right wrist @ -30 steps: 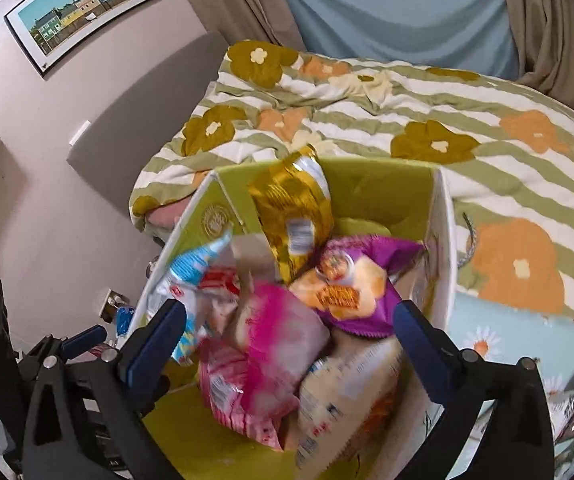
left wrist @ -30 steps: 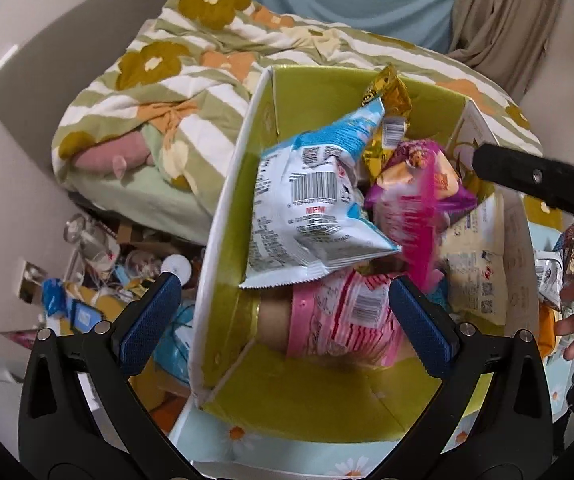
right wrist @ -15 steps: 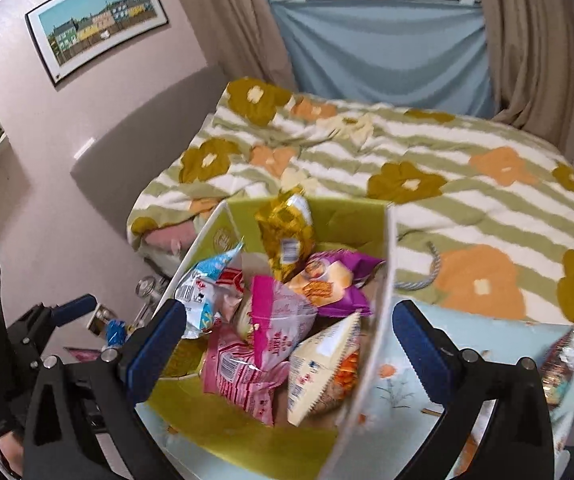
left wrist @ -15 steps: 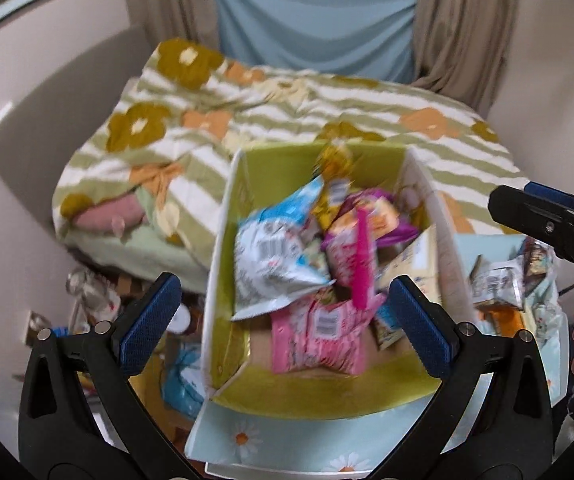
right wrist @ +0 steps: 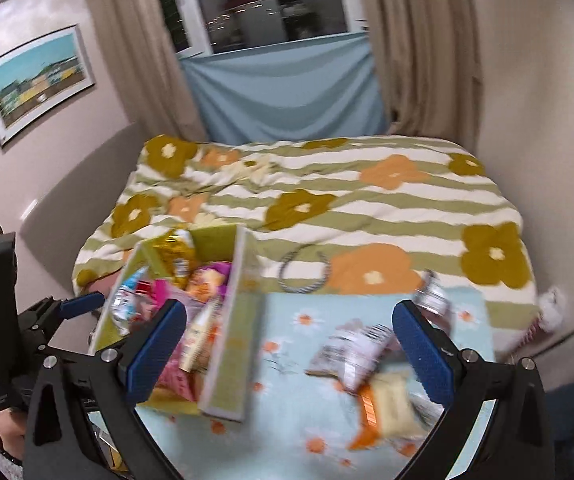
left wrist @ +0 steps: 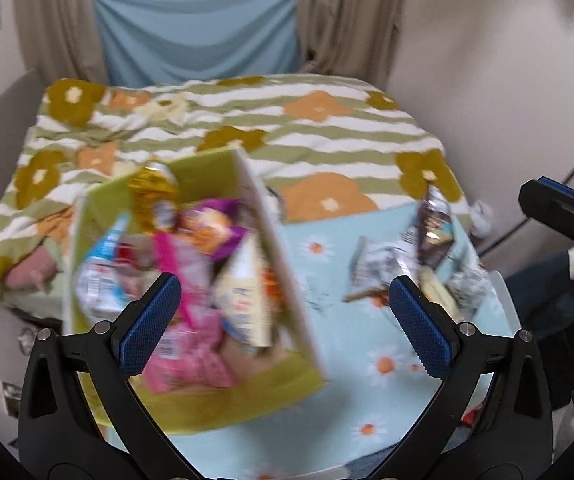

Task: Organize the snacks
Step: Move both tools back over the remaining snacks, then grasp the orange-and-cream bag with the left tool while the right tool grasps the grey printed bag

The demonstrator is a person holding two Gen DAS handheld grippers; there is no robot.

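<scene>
A green box (left wrist: 279, 276) (right wrist: 233, 344) stands on the left of a light blue flowered table (left wrist: 347, 340) (right wrist: 299, 400). It holds several snack packets: gold (left wrist: 153, 190), purple (left wrist: 215, 232), pink (left wrist: 191, 356), blue-white (left wrist: 99, 276) and cream (left wrist: 243, 300). Loose packets (left wrist: 411, 256) (right wrist: 363, 356) lie on the table's right side. My left gripper (left wrist: 283, 324) is open and empty above the box's near right corner. My right gripper (right wrist: 291, 352) is open and empty above the table between box and loose packets. The view is blurred.
A bed with a green-striped flowered cover (left wrist: 287, 132) (right wrist: 327, 200) lies right behind the table. A striped ring (right wrist: 305, 272) lies on it. Curtains and a blue cloth (right wrist: 283, 92) hang behind. A picture (right wrist: 35, 80) hangs on the left wall.
Both grippers have pulled up and back from the box and swung right. The box now looks smaller and left of centre, and the loose packets on the right have come into view.
</scene>
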